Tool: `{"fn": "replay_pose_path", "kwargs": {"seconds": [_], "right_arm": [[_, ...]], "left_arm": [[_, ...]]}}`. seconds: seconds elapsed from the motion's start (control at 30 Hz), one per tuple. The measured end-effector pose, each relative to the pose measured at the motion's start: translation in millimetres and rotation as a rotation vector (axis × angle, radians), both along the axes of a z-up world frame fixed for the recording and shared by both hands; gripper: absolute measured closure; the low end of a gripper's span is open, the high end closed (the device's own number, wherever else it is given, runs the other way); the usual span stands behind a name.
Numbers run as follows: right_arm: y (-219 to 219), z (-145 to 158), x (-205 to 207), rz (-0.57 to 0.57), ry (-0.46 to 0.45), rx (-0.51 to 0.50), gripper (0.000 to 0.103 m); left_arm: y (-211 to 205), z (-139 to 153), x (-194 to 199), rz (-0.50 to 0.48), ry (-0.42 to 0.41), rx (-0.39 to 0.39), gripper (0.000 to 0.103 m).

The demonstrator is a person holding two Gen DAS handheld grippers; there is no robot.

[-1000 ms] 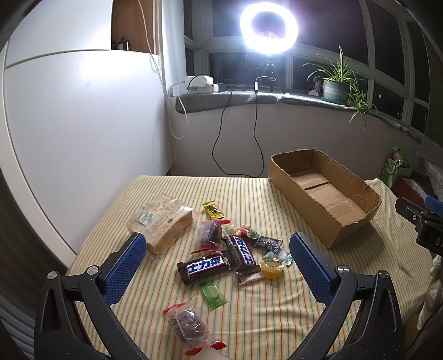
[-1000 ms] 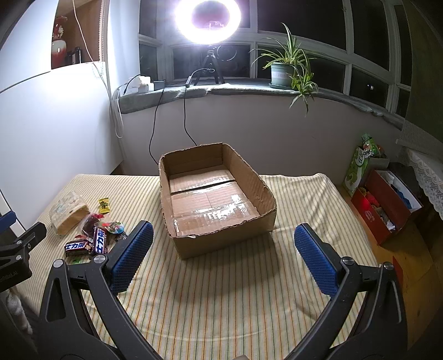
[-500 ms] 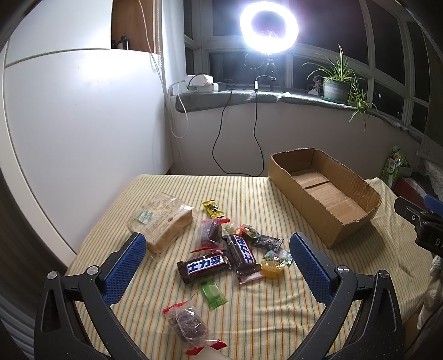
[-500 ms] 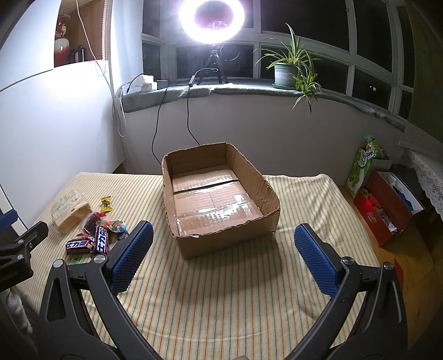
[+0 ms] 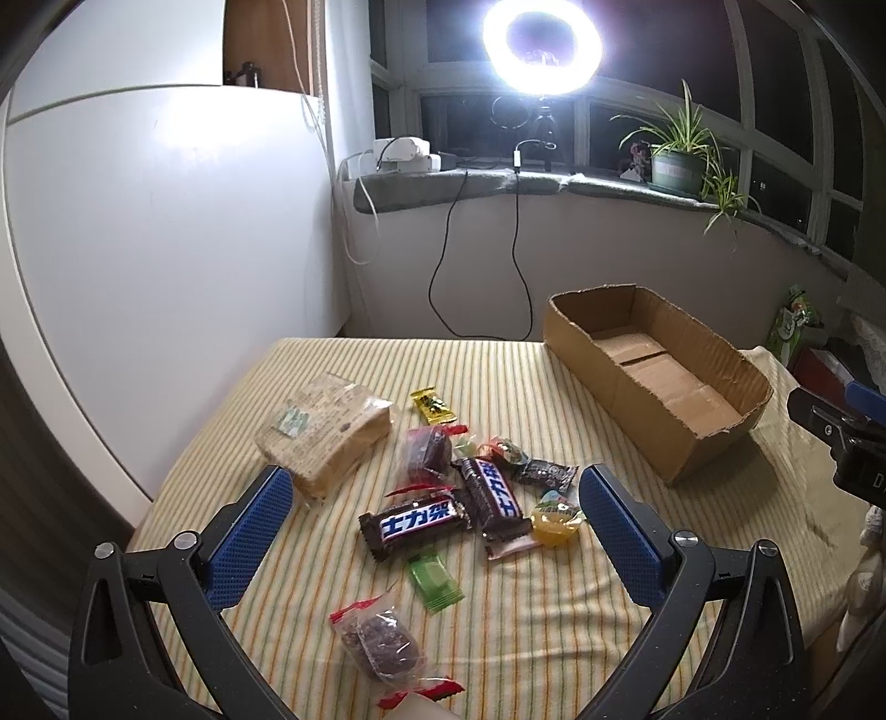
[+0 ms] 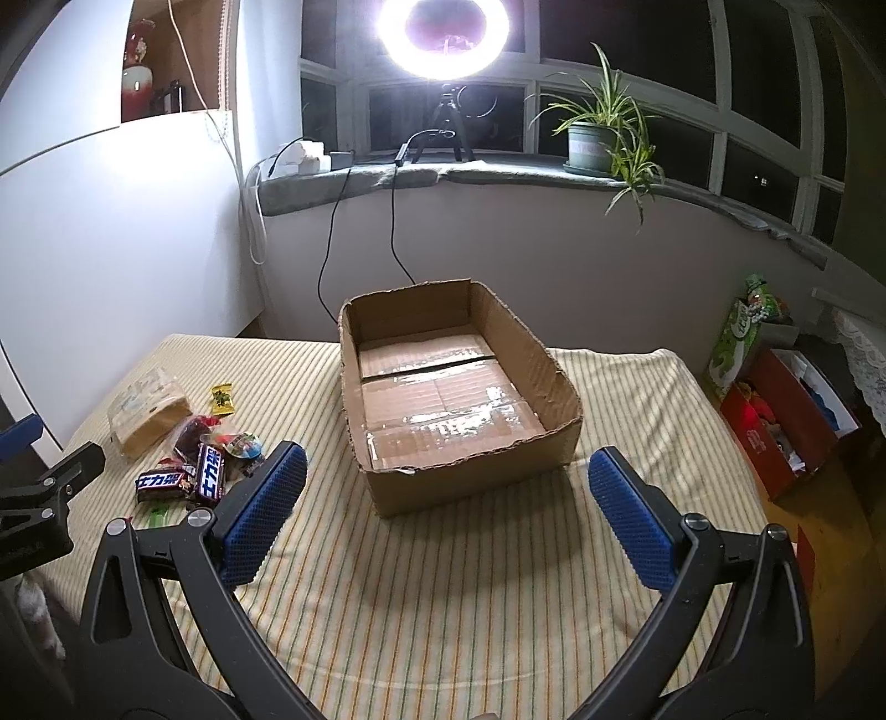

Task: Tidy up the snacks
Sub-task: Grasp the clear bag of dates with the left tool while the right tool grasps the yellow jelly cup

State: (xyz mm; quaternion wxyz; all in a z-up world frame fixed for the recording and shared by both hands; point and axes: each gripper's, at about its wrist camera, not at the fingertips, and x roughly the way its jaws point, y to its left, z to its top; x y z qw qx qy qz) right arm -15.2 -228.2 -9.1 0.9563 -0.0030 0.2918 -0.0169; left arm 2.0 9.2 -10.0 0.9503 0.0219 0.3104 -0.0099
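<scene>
A heap of snacks lies on the striped cloth: two Snickers bars (image 5: 416, 522) (image 5: 494, 495), a bread pack (image 5: 326, 429), a yellow sachet (image 5: 432, 405), a green candy (image 5: 434, 576), a yellow jelly cup (image 5: 556, 518) and a wrapped dark cake (image 5: 382, 645). My left gripper (image 5: 434, 523) is open and empty above the heap. An empty cardboard box (image 6: 454, 399) stands to the right; it also shows in the left wrist view (image 5: 659, 382). My right gripper (image 6: 446, 509) is open and empty just before the box. The snacks (image 6: 188, 465) show at its left.
The striped cloth (image 6: 443, 581) covers the table. A white wall panel (image 5: 138, 249) runs along the left. A ring light (image 6: 443, 33), cables and a potted plant (image 6: 595, 138) sit on the sill behind. A red bin (image 6: 786, 421) stands on the floor at right.
The right gripper has drifted slightly, so the box sits a little further right and nearer in its view. The left gripper and the snacks have barely moved.
</scene>
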Motion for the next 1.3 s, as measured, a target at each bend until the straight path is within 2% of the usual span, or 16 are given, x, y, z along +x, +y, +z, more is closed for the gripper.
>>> {"fn": "replay_pose_path", "kwargs": {"seconds": [0.23, 0.4, 0.53, 0.67, 0.83, 0.97, 1.1, 1.3], "right_arm": [[7.3, -8.6, 4.6, 0.064, 0.002, 0.013, 0.002], [16.4, -20.3, 9.4, 0.179, 0.027, 0.057, 0.005], [28.7, -30.2, 14.4, 0.229, 0.066, 0.047, 0.011], [44.9, -44.1, 17.8, 0.306, 0.125, 0.037, 0.013], [61.8, -62.0, 21.3, 0.358, 0.183, 0.024, 0.014], [75.3, -72.2, 26.6, 0.393, 0.22, 0.029, 0.014], [88.0, -77.5, 33.7, 0.418, 0.239, 0.022, 0.014], [102.1, -86.5, 52.0, 0.422, 0.29, 0.042, 0.014]], "left_arm": [[14.7, -7.0, -2.5, 0.033, 0.02, -0.004, 0.0], [28.9, -19.0, -6.0, 0.042, 0.069, -0.007, 0.001], [35.1, -30.2, -14.3, 0.038, 0.113, 0.004, 0.011], [42.3, -40.9, -27.6, 0.01, 0.161, -0.014, 0.018], [42.9, -59.8, -43.6, -0.023, 0.243, -0.04, 0.022], [47.8, -72.9, -42.8, 0.002, 0.283, -0.074, 0.026], [53.2, -78.2, -36.6, 0.019, 0.297, -0.131, 0.026], [49.2, -83.2, -24.4, 0.023, 0.3, -0.161, 0.026]]}}
